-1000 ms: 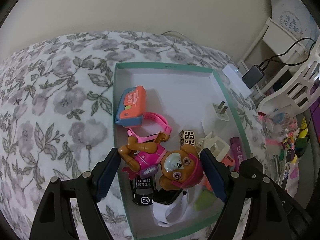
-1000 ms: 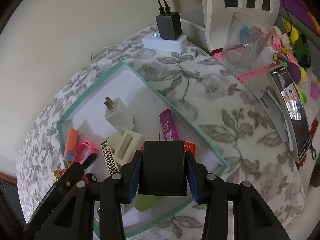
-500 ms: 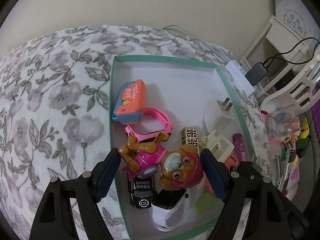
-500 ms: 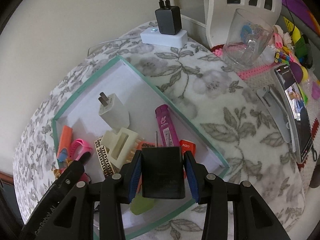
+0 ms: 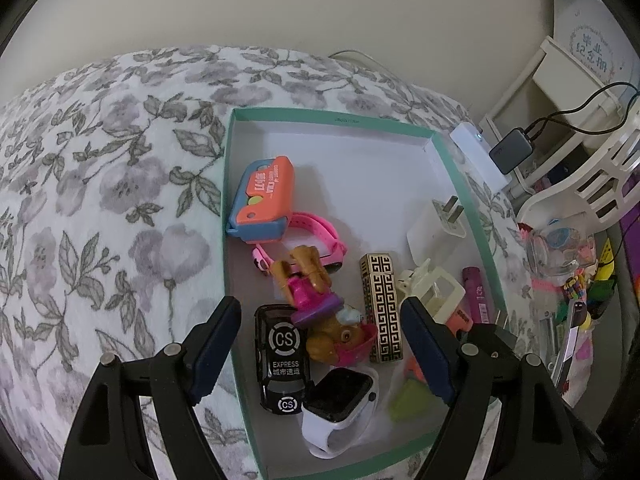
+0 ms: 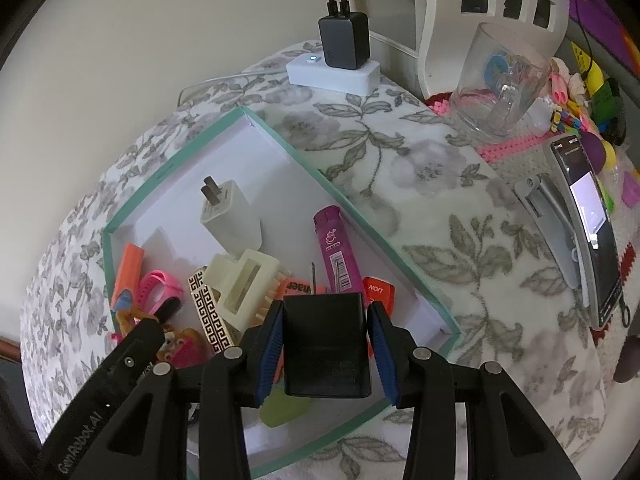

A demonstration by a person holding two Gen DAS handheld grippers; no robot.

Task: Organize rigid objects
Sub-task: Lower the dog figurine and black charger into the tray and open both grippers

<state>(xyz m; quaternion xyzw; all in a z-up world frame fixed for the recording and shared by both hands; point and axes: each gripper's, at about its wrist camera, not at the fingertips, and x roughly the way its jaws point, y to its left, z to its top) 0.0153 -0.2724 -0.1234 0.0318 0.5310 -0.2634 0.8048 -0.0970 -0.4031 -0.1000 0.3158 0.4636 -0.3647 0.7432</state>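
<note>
The right gripper [image 6: 326, 340] is clenching a black charger [image 6: 326, 344] over the box [image 6: 384, 240] (teal-rimmed); the left gripper [image 5: 320, 344] is hanging released above the toy dog [image 5: 340, 336].

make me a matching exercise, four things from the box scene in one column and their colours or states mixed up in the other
Things:
1. Toy delivery car
2. Slim plastic lighter
3. Boxy plug adapter in the right tool
4. Two-pin wall charger

Colours or states:
A. white, prongs pointing up and away
B. black, clamped between blue pads
C. magenta, lying along the teal box wall
D. black with white CS logos, lying flat

Pairs: 1-D, 2-C, 3-B, 4-A
</note>
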